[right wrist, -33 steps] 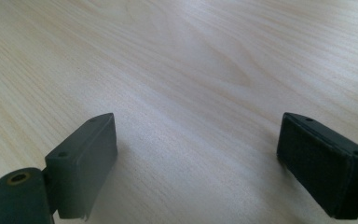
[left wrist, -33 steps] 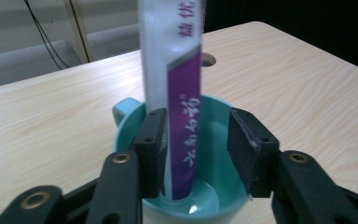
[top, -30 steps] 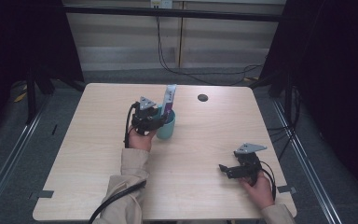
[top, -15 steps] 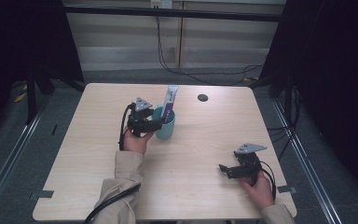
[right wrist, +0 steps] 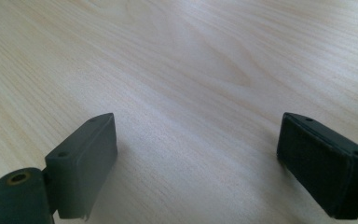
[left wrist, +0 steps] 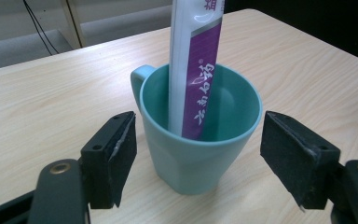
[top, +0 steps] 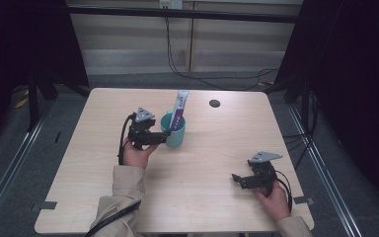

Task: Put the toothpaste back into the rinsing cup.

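Left tongs [left wrist: 198,154], jaws just opened, flank the teal plastic mug [left wrist: 200,140] without touching it; both pads stand clear of its wall. Right tongs [top: 241,180] rest open and empty on the pale wooden table [top: 217,148] at near right. White-and-purple toothpaste tube [left wrist: 193,70] stands upright inside the mug, left of the table's centre. Judged progress: tube placed and mug released; what remains appears to be withdrawing the left tongs.
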{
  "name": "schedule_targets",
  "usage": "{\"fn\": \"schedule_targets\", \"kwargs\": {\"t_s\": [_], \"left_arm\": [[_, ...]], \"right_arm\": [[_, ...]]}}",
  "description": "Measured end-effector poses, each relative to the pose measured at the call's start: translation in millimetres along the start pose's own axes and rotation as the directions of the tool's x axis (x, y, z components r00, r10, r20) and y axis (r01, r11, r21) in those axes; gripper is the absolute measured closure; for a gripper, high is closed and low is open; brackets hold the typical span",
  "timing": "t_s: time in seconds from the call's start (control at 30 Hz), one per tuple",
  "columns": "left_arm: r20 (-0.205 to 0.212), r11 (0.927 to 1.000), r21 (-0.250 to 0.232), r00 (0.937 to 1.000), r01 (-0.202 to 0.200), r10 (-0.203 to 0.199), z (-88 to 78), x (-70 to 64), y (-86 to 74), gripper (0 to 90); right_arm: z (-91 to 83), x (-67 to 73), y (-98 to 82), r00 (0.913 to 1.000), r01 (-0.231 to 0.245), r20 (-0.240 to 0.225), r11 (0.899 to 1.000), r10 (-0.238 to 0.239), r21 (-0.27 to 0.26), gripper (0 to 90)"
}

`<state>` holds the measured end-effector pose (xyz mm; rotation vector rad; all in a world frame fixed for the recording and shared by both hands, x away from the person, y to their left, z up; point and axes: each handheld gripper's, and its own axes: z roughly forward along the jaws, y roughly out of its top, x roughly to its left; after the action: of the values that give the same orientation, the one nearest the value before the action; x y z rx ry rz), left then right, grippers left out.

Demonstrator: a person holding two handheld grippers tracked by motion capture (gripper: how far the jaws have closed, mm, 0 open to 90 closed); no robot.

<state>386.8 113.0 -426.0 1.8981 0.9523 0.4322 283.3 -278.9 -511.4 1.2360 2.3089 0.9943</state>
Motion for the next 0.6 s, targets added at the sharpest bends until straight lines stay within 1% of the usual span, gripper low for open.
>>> {"fn": "schedule_targets", "kwargs": {"t_s": [0.03,0.13,0.23,0.27,0.33,0.4,0.47,0.53,0.6], "left_arm": [[0.005,0.9999,-0.005,0.9999,0.01,-0.01,-1.1,1.0,-1.3,26.5],[0.02,0.9998,-0.01,0.9997,0.015,-0.014,-4.9,4.4,-5.1,23.6],[0.027,0.9997,-0.002,0.9994,0.023,-0.023,-8.4,8.4,-9.9,21.8],[0.031,0.9993,0.003,0.9988,0.037,-0.037,-11.8,11.6,-13.2,21.5],[0.029,0.9992,0.005,0.9988,0.04,-0.04,-13.5,12.7,-14.3,21.5],[0.025,0.9995,0.007,0.9992,0.031,-0.031,-17.2,14.8,-16.6,21.4],[0.024,0.9991,0.006,0.9988,0.042,-0.042,-20.1,17.5,-18.6,21.1],[0.025,0.999,0.006,0.9987,0.044,-0.044,-22.9,19.9,-20.5,20.7],[0.019,0.999,0.018,0.999,0.04,-0.04,-26.8,22.7,-23.6,20.6]], "right_arm": [[0.0,0.0,0.0,1.0,0.0,0.0,1.0,0.0,0.0,11.4],[0.0,0.0,0.0,1.0,0.001,0.0,1.0,-0.001,0.0,11.4],[0.0,-0.1,0.0,1.0,0.002,0.0,1.0,-0.002,0.0,11.3],[0.0,-0.1,-0.1,1.0,0.002,0.0,1.0,-0.002,-0.001,11.3],[0.0,-0.1,0.0,1.0,0.001,0.0,1.0,-0.001,0.0,11.3],[0.0,0.0,0.0,1.0,0.0,0.0,1.0,0.0,0.0,11.4],[0.0,-0.1,0.0,1.0,0.002,0.0,1.0,-0.002,0.0,11.4],[0.1,0.0,0.0,1.0,0.0,0.0,1.0,0.0,-0.001,11.4],[0.1,0.1,0.0,1.0,-0.001,0.0,1.0,0.001,-0.001,11.4]]}}
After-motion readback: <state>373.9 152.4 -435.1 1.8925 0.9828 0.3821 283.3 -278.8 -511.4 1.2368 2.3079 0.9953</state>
